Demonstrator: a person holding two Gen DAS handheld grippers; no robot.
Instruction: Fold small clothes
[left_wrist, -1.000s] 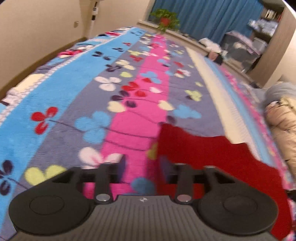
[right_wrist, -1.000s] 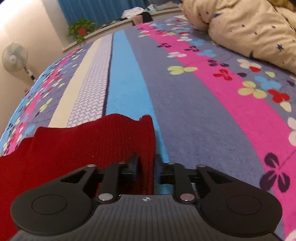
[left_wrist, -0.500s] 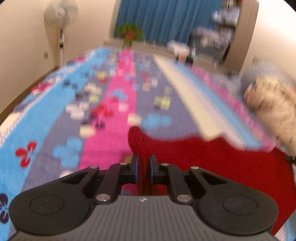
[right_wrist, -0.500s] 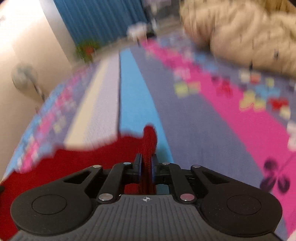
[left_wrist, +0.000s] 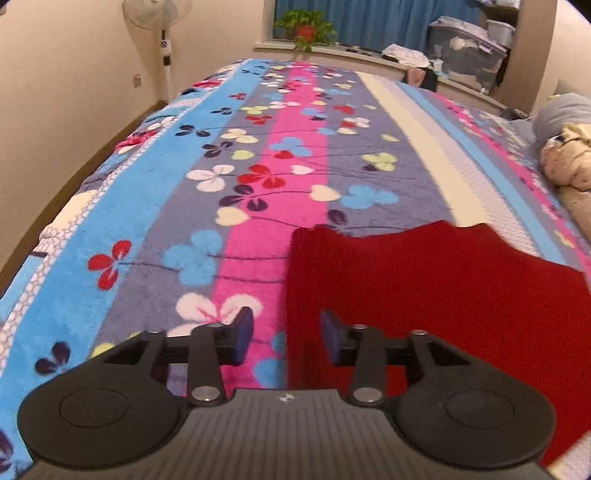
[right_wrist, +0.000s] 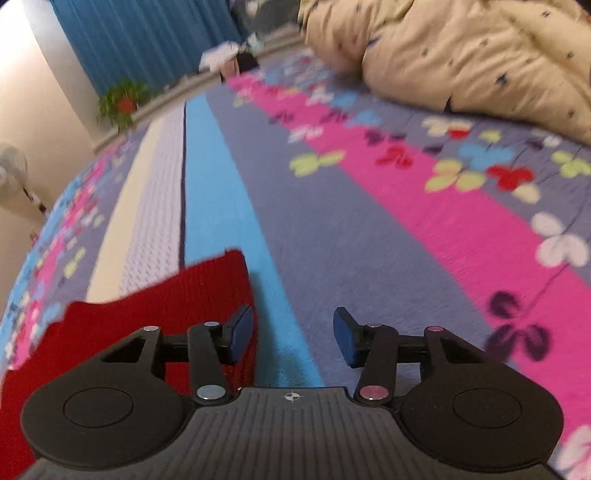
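Observation:
A red knitted garment lies flat on the flowered bedspread. In the left wrist view its left edge runs just under my left gripper, whose jaws are opening and hold nothing; the cloth lies below, apart from the blue pads. In the right wrist view the same red garment fills the lower left, its right edge beside the left finger of my right gripper. That gripper's jaws are opening too, with only the blue stripe of the bedspread between them.
A cream quilt is heaped at the right side of the bed. A standing fan is by the left wall. A potted plant and storage boxes stand beyond the bed's far end, before blue curtains.
Half a second ago both grippers were shut on the garment's lifted corners. Both have let go and spread apart, and the red cloth now lies flat on the bedspread.

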